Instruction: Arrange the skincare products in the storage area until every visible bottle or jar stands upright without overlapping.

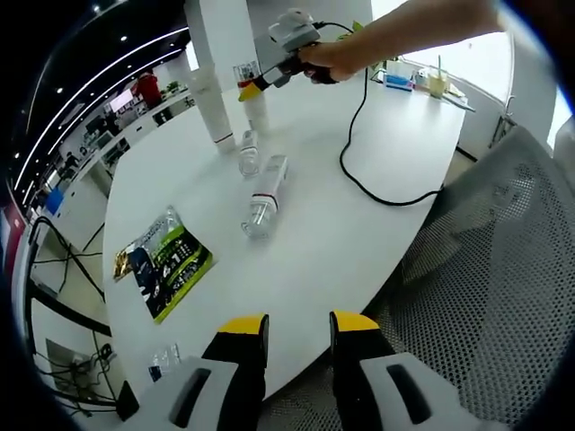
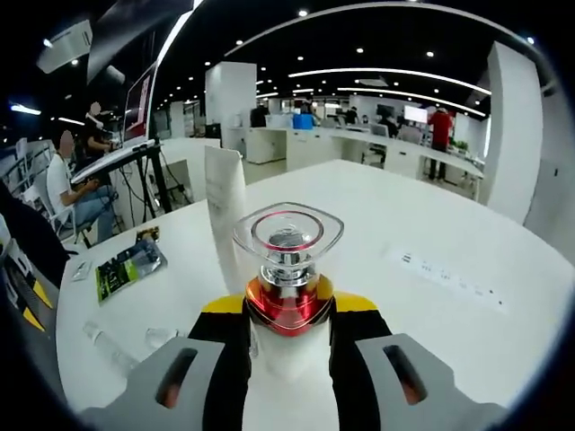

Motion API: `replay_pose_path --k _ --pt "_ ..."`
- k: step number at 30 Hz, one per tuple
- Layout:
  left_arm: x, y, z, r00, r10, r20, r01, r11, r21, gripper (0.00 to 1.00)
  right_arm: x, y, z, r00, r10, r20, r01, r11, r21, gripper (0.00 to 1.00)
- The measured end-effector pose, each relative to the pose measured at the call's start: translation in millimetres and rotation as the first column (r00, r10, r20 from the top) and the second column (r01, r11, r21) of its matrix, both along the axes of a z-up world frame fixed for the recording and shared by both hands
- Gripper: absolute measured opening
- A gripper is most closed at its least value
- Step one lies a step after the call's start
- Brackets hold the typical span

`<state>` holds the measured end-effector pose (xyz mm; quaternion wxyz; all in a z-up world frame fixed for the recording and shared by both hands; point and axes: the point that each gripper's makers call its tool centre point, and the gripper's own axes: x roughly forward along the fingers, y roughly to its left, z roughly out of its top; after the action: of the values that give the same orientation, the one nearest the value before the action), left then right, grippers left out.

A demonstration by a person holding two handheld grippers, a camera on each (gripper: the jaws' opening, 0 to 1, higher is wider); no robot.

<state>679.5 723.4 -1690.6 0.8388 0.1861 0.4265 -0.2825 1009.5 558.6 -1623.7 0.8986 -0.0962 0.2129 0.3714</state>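
Two grippers are at work over the white table point(image 1: 359, 135). In the right gripper view, the right gripper point(image 2: 287, 314) has its yellow-tipped jaws closed against the white body of a bottle with a red collar and a clear cap point(image 2: 287, 235), held upright just above the tabletop; the bottle's base is hidden between the jaws. In the left gripper view, that same gripper sits in a person's hand point(image 1: 328, 61) at the far side of the table. The left gripper point(image 1: 298, 325) hangs at the near table edge, jaws parted with nothing between them. Beyond it a clear bottle point(image 1: 263, 197) lies on its side mid-table, a smaller clear bottle point(image 1: 248, 153) lies just past that, and a tall white tube point(image 1: 211, 112) stands upright behind them. A green packet point(image 1: 162, 260) lies flat to the lying bottle's left. A black cable point(image 1: 359, 171) crosses the table to its right, where the surface is bare. A mesh chair point(image 1: 494, 269) crowds the table's right edge.
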Motion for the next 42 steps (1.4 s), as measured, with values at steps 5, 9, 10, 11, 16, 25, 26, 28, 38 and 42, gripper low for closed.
replay_pose_path --k 5,9,10,11,16,25,26,28,38,42 --pt "1.1 3 0.9 1.000 0.007 0.008 -0.007 1.000 -0.004 0.28 7 3 4.4 1.000 -0.009 0.026 0.009 1.000 -0.006 0.30" --pt "1.0 1 1.2 1.000 0.001 0.011 -0.001 1.000 -0.006 0.28 11 7 8.2 0.999 -0.019 0.028 0.018 1.000 0.014 0.30" --pt "1.2 2 1.3 1.000 0.002 0.012 -0.002 1.000 -0.006 0.28 11 8 8.7 0.999 -0.018 0.029 0.018 1.000 0.016 0.30" --pt "1.2 2 1.3 1.000 0.003 0.012 -0.003 1.000 -0.006 0.28 10 11 8.7 0.999 -0.016 0.028 0.016 1.000 0.017 0.30" --pt "0.8 2 0.5 1.000 -0.003 0.009 0.003 1.000 -0.007 0.28 7 18 8.2 1.000 -0.016 0.026 0.015 0.999 0.036 0.30" --pt "1.4 2 1.4 1.000 -0.001 0.014 0.001 1.000 -0.004 0.28 6 21 4.5 1.000 -0.009 0.019 0.008 0.999 0.050 0.30" --pt "1.6 2 1.5 1.000 0.000 0.014 0.000 1.000 -0.004 0.28 6 21 4.2 1.000 -0.008 0.019 0.007 0.999 0.051 0.30" --pt "1.5 3 1.1 1.000 0.001 0.012 -0.001 1.000 -0.002 0.28 6 22 3.6 1.000 -0.006 0.020 0.005 0.999 0.048 0.30" --pt "1.4 3 0.5 1.000 0.001 0.009 -0.001 1.000 0.002 0.28 8 23 2.6 0.999 -0.015 0.050 0.011 0.997 0.075 0.31" --pt "1.4 3 0.2 1.000 0.001 0.008 -0.001 1.000 0.003 0.28 6 24 3.7 0.998 -0.010 0.055 0.005 0.996 0.093 0.32"
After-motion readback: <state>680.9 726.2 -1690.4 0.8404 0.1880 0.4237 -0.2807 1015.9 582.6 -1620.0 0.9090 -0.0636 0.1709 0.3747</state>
